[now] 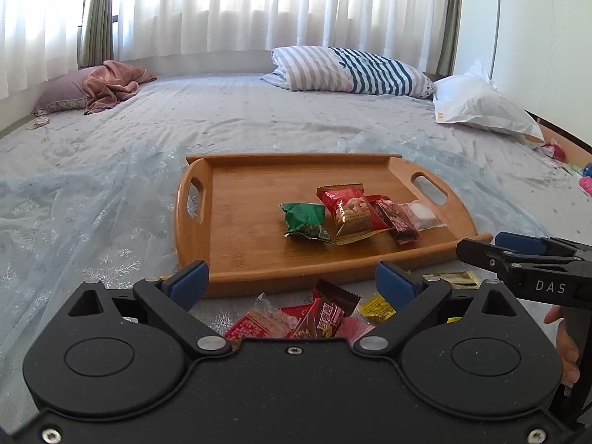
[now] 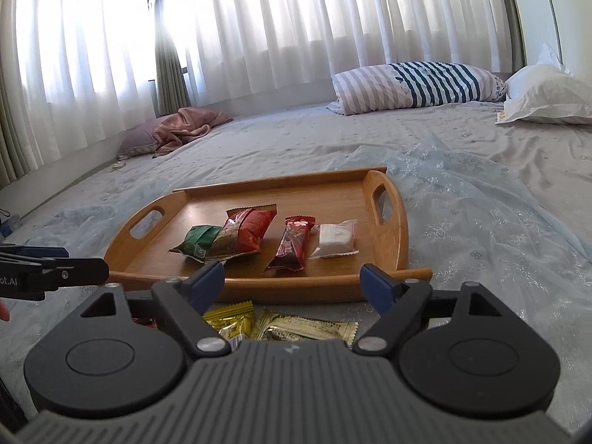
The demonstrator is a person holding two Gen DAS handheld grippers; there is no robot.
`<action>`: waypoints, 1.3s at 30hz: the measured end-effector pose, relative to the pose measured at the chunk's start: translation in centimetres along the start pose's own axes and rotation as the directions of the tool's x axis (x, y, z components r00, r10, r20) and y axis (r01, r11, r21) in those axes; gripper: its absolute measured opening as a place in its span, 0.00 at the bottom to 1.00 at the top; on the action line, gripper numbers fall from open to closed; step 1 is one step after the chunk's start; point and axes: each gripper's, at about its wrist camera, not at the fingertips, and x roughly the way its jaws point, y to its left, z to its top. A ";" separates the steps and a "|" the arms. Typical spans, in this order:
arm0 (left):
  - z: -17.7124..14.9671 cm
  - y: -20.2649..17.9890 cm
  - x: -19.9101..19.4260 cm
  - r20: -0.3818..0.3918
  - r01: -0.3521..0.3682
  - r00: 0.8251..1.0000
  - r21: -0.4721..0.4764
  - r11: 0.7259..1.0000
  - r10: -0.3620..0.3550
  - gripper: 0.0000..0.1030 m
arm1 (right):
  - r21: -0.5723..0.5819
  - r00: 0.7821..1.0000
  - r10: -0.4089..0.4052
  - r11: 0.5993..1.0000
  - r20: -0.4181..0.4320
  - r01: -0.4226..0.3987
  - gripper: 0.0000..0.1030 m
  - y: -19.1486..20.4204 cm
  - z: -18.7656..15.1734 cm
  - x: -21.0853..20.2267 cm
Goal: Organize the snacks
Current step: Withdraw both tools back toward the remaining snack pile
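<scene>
A wooden tray (image 1: 240, 259) (image 2: 155, 248) lies on the bed. On it lie a green packet (image 1: 305, 218) (image 2: 198, 238), a red nut packet (image 1: 349, 211) (image 2: 246, 235), a dark red bar (image 1: 399, 222) (image 2: 292, 244) and a white packet (image 1: 423, 214) (image 2: 335, 238). My left gripper (image 1: 292, 281) is open and empty above loose red snacks (image 1: 318, 318) in front of the tray. My right gripper (image 2: 294, 285) is open and empty above yellow and gold packets (image 2: 296, 327) (image 1: 377, 307). It also shows in the left wrist view (image 1: 477, 249).
A pale blue lacy cloth (image 2: 481, 222) lies under the tray on the grey bedsheet (image 1: 222, 118). A striped quilt (image 1: 351, 70), a white pillow (image 1: 481, 107) and a pink cloth on a pillow (image 1: 107, 87) lie at the back by the curtains.
</scene>
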 end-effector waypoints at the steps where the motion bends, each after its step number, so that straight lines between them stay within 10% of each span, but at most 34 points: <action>1: -0.3 -0.1 -0.2 0.001 -0.004 1.000 0.001 1.000 0.004 0.94 | -0.002 1.000 -0.006 1.000 0.005 0.006 0.87 0.2 -0.3 -0.3; 18: -4.7 0.2 -3.6 0.040 -0.151 0.987 -0.070 0.986 0.154 0.94 | -0.001 0.986 -0.121 0.993 0.112 0.122 0.88 3.1 -6.0 -4.9; 25: -6.2 0.5 -3.0 -0.009 -0.198 0.980 -0.094 0.976 0.198 0.60 | 0.046 0.974 -0.129 0.991 0.188 0.122 0.88 4.2 -7.8 -6.3; 39: -7.6 0.2 -1.5 -0.054 -0.181 0.983 -0.129 0.975 0.175 0.45 | -0.070 0.987 -0.105 0.991 0.126 0.114 0.76 7.9 -9.7 -5.9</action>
